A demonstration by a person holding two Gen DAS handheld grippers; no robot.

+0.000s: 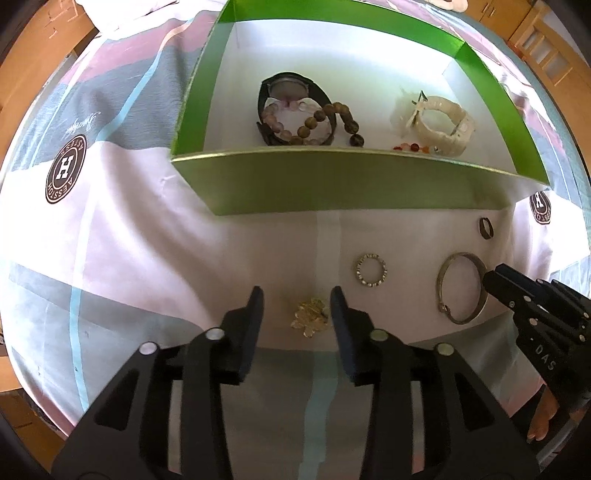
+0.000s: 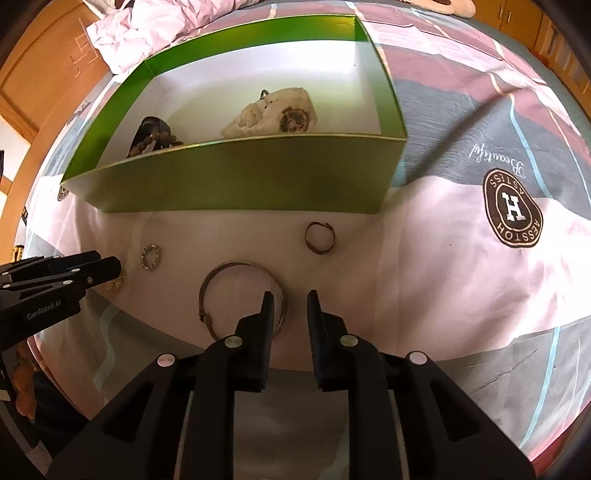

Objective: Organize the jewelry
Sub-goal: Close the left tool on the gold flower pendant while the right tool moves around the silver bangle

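Observation:
A green box (image 1: 332, 188) with a white inside holds a black watch (image 1: 291, 88), bead bracelets (image 1: 314, 122) and a white bracelet (image 1: 443, 122). On the bedspread in front lie a gold brooch (image 1: 310, 317), a crystal ring (image 1: 371, 274), a metal bangle (image 1: 461, 288) and a dark ring (image 1: 486, 228). My left gripper (image 1: 297, 301) is open with the brooch between its fingers. My right gripper (image 2: 290, 301) is open at the bangle's (image 2: 242, 295) right rim, with the left finger over the rim. The dark ring (image 2: 318, 238) lies beyond it, near the box (image 2: 240, 184).
The bedspread (image 1: 129, 240) has pink, grey and white blocks with round brown logos (image 2: 513, 206). Rumpled bedding (image 2: 155, 26) lies behind the box. Wooden furniture (image 2: 48, 74) stands around the bed. The left gripper shows in the right wrist view (image 2: 107, 271).

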